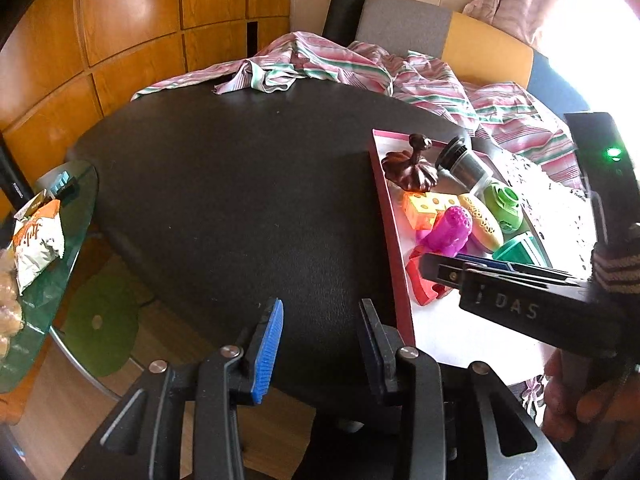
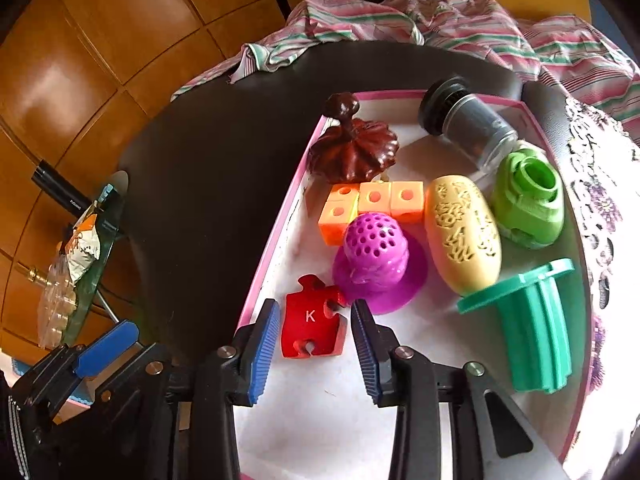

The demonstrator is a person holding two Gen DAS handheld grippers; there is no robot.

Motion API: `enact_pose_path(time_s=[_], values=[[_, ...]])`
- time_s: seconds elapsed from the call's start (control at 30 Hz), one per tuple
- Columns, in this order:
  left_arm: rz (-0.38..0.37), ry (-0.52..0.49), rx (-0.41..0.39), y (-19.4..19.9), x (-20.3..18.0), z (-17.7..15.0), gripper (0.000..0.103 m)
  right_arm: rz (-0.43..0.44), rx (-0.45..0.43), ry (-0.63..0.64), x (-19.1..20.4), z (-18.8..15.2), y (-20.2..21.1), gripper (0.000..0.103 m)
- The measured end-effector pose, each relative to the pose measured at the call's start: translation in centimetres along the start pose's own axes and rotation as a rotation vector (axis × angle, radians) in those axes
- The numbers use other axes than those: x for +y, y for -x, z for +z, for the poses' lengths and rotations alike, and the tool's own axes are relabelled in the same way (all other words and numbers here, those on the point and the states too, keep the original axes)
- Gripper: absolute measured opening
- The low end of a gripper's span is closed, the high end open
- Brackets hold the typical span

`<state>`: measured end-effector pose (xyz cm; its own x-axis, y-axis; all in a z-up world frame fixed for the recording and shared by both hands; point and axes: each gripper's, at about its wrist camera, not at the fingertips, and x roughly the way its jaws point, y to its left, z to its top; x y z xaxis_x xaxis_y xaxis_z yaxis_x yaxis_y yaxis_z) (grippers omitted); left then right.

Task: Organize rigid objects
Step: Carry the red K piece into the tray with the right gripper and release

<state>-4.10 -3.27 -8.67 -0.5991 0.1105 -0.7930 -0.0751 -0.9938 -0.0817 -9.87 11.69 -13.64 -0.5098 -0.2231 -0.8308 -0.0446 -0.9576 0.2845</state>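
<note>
The left gripper hangs spread and empty over the bare dark worktop, at nine o'clock of the pink-rimmed tray. In that tray the right gripper straddles the red puzzle piece, pads apart from it. The magenta strainer touches the piece at one o'clock, so any sideways drag could knock it.

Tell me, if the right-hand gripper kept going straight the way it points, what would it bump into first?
Most likely the flat red puzzle piece marked K, lying in the pink-rimmed tray right between the right gripper's open fingers. The purple perforated dome sits just beyond it, though depth is hard to judge.
</note>
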Motion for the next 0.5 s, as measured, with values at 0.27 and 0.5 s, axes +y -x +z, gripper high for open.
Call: enact_pose_path(time_s=[0.27,0.5], values=[[-0.006,-0.022,-0.011,0.5,-0.6,-0.1,0.039,-0.009,-0.032,0.019,-0.4,-0.6,2.2,0.037],[-0.005,-0.041,-0.023,1.1,-1.1,-0.2,0.039,-0.018,-0.073,0.011,-0.9,-1.0,4.1,0.037]])
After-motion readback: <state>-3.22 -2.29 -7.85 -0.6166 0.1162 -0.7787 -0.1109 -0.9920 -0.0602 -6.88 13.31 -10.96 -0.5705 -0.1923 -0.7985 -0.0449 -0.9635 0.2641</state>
